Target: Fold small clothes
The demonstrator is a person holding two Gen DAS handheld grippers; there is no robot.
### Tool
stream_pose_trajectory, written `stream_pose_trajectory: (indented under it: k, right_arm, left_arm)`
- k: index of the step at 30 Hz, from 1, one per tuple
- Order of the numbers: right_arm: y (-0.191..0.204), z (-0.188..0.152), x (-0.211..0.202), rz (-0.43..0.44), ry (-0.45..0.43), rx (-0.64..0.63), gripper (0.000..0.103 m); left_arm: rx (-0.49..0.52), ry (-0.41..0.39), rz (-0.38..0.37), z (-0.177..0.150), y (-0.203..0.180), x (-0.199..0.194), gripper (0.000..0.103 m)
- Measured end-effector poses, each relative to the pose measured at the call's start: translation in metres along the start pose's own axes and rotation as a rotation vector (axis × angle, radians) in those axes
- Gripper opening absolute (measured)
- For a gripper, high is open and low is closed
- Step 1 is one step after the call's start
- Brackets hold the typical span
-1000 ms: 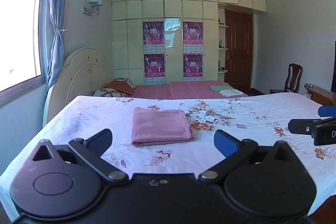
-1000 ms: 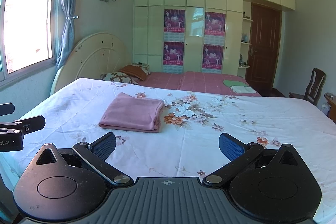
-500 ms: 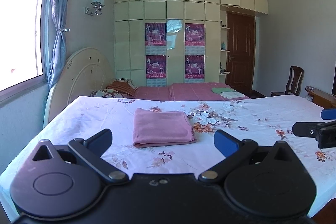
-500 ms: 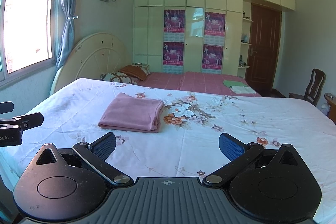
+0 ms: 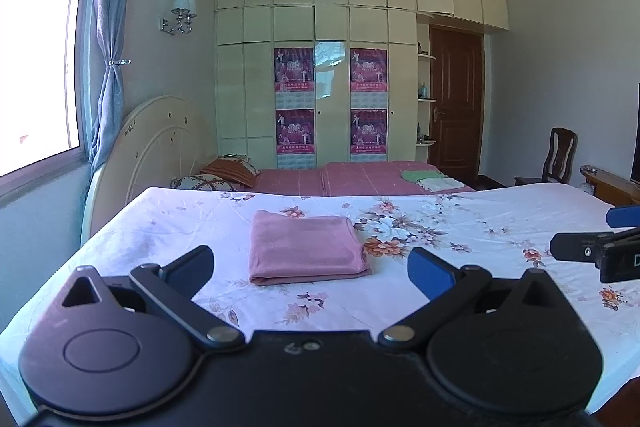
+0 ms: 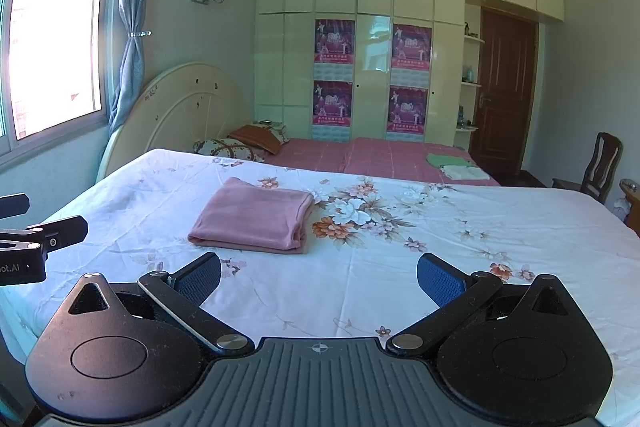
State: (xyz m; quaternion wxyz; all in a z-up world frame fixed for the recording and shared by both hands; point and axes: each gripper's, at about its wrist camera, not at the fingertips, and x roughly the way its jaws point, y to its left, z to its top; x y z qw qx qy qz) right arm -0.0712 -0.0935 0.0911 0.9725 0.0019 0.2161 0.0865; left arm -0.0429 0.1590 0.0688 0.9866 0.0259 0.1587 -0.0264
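Note:
A pink garment (image 5: 304,247) lies folded into a neat rectangle on the white floral bedsheet (image 5: 460,227); the right wrist view shows the same garment (image 6: 254,219) left of centre. My left gripper (image 5: 310,267) is open above the bed's near edge, short of the garment, with nothing between its fingers. My right gripper (image 6: 318,273) is also open and empty, held back from the garment and to its right. The tips of the right gripper (image 5: 592,251) show at the right edge of the left wrist view, and the left gripper (image 6: 40,239) shows at the left edge of the right wrist view.
Beyond the floral sheet lies a pink bedspread (image 5: 360,179) with pillows (image 5: 224,175) and a small green and white folded pile (image 5: 432,181). A round cream headboard (image 5: 160,143) stands at left. A wooden chair (image 5: 558,159) and door (image 5: 456,107) are at right.
Both grippers stay open and empty. The left wrist view has lifted and drifted slightly; the garment lies unmoved on the sheet.

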Motion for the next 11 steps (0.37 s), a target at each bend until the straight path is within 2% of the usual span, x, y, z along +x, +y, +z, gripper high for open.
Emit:
stream_pose_trajectory:
  k: [4, 6, 11]
  right_arm:
    - [-0.0005, 0.0004, 0.0004, 0.002, -0.001, 0.002, 0.103]
    - [-0.0003, 0.0004, 0.0005, 0.003, -0.001, 0.002, 0.103]
    - [0.001, 0.003, 0.0039, 0.015, -0.002, 0.001, 0.103]
  left_arm:
    - [0.01, -0.031, 0.019, -0.001, -0.0002, -0.001, 0.102]
    - [0.02, -0.04, 0.014, -0.0011, -0.0009, -0.0006, 0.098]
    - [0.003, -0.036, -0.013, -0.0007, -0.0011, 0.0005, 0.099]
